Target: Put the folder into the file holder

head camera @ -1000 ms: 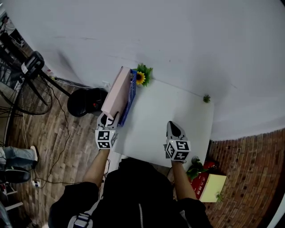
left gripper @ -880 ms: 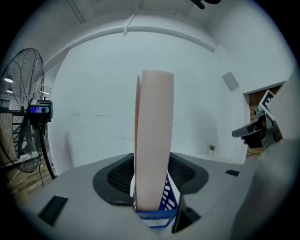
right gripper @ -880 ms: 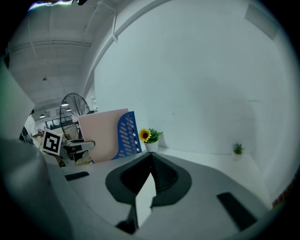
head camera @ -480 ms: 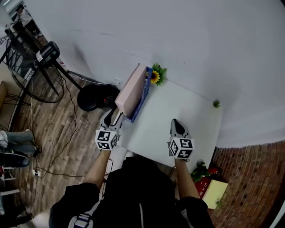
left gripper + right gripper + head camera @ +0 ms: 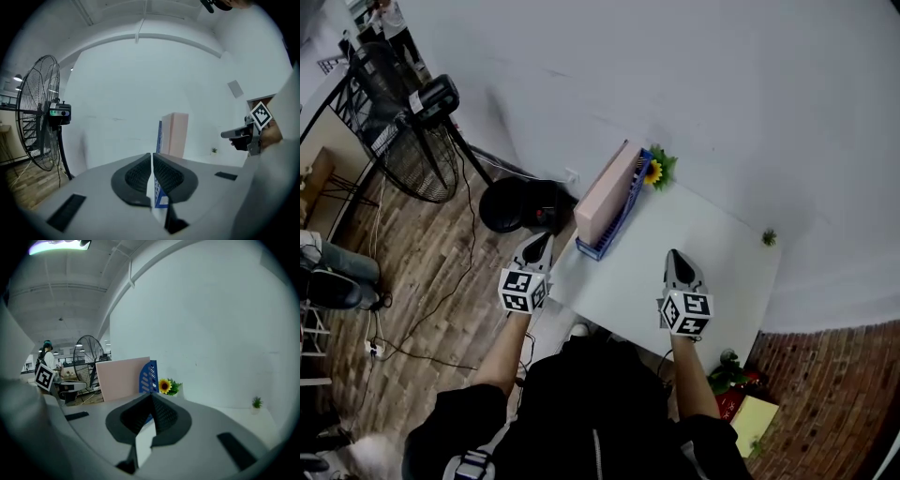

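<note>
The pink folder (image 5: 605, 195) stands upright on its edge inside the blue file holder (image 5: 629, 201), at the far left corner of the white table (image 5: 684, 234), with an artificial sunflower (image 5: 653, 172) just beside it. The left gripper (image 5: 540, 243) hovers just off the table's left edge, near the holder's near end. Its jaws have just been closing and now meet with nothing between them. The right gripper (image 5: 675, 255) hangs over the near part of the table, well apart from the folder, jaws clenched together and empty. A pedestal fan (image 5: 394, 141) stands on the wooden floor at far left.
</note>
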`<state>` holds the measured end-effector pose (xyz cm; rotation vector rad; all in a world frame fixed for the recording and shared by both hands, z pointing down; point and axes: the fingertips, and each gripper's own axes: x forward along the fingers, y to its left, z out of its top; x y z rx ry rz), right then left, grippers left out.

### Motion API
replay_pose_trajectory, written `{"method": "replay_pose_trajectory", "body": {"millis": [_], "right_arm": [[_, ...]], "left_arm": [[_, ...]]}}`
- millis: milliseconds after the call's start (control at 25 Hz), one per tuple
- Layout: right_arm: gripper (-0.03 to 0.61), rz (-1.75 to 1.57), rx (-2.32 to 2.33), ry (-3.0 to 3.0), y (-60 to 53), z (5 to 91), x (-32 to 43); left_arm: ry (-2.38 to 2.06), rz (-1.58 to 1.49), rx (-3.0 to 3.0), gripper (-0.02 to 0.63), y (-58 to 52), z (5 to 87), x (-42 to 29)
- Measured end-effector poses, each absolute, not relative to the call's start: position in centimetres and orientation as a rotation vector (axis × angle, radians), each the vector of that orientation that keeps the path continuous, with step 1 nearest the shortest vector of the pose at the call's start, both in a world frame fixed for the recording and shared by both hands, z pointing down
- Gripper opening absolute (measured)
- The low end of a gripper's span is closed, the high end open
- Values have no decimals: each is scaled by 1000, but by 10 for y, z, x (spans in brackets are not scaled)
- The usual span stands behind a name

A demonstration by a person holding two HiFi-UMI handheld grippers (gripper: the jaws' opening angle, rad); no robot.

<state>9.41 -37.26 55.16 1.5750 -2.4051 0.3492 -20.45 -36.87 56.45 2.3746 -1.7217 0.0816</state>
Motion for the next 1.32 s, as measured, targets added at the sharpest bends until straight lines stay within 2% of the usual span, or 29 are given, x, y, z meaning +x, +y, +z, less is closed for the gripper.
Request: {"method": "replay_pose_trajectory", "body": {"millis": [320,1320], "right_arm": [[6,305,1602,-2428,-377,535,87],[5,289,1649,-2391,-383,538,83]], "left_arm": [[-1715,77,2421,28,-384,541,-214],[-1634,73,2474,28,-405,542,-210]]}}
